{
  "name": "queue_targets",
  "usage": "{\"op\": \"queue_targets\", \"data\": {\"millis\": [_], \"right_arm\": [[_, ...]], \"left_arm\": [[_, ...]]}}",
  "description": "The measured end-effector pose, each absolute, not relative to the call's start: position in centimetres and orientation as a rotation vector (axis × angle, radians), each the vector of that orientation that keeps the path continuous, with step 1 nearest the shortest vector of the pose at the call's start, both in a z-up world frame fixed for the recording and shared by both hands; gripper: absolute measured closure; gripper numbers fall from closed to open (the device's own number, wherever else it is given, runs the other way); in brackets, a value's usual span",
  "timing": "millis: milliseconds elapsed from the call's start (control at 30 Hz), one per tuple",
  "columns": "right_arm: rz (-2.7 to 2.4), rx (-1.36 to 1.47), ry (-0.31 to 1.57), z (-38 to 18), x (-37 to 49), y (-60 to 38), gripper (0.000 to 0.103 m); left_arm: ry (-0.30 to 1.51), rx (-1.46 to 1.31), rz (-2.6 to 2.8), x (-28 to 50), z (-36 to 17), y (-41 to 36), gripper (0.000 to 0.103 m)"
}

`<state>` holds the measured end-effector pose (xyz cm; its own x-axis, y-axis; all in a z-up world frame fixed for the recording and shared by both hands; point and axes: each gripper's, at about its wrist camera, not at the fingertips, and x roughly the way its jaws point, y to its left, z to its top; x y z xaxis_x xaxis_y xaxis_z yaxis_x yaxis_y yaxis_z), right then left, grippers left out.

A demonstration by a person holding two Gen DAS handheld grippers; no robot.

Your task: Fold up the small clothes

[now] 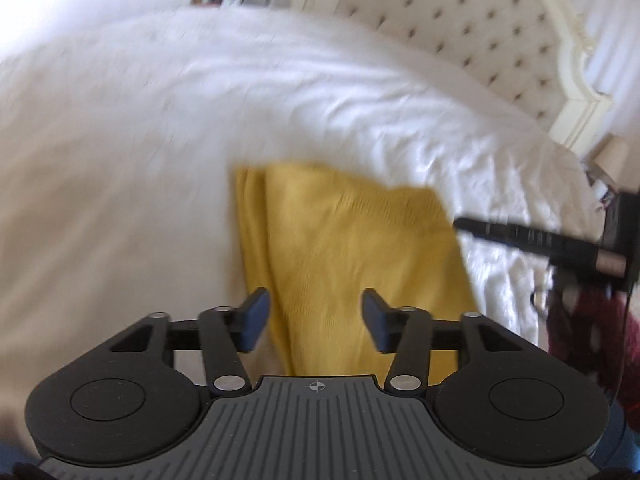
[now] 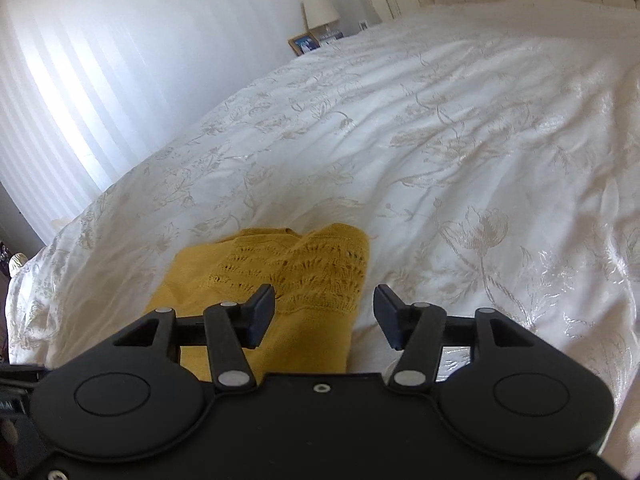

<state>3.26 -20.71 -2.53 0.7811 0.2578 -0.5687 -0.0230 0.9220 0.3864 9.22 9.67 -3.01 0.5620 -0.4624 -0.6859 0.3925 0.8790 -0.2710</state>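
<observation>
A small mustard-yellow knitted garment point(image 1: 352, 248) lies on the white bedspread point(image 1: 160, 128). In the left wrist view it lies just beyond my left gripper point(image 1: 316, 312), which is open and empty above its near part. The right gripper point(image 1: 520, 236) shows at that view's right edge, off the garment's right side. In the right wrist view the garment point(image 2: 280, 280), with a lacy knit band, lies under and ahead of my open, empty right gripper point(image 2: 325, 312); its right edge runs between the fingers.
The white embroidered bedspread point(image 2: 460, 140) fills both views. A tufted headboard point(image 1: 480, 28) stands at the far end. A lamp point(image 2: 318, 6) and a picture frame point(image 2: 304, 44) stand beside the bed. Pale curtains point(image 2: 80, 60) hang at the left.
</observation>
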Motion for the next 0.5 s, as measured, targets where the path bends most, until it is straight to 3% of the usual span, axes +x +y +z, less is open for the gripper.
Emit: {"op": "queue_targets", "data": {"millis": [67,500], "right_arm": [[0.158,0.353,0.64,-2.5,2.9,-20.1,0.042],[0.203,0.297,0.632,-2.5,1.8,-18.7,0.039]], "left_arm": [[0.834,-0.1,-0.51,10.9,-3.0,8.8,0.044],[0.93,-0.162,-0.481,18.3,-6.8,6.8,0.045]]}}
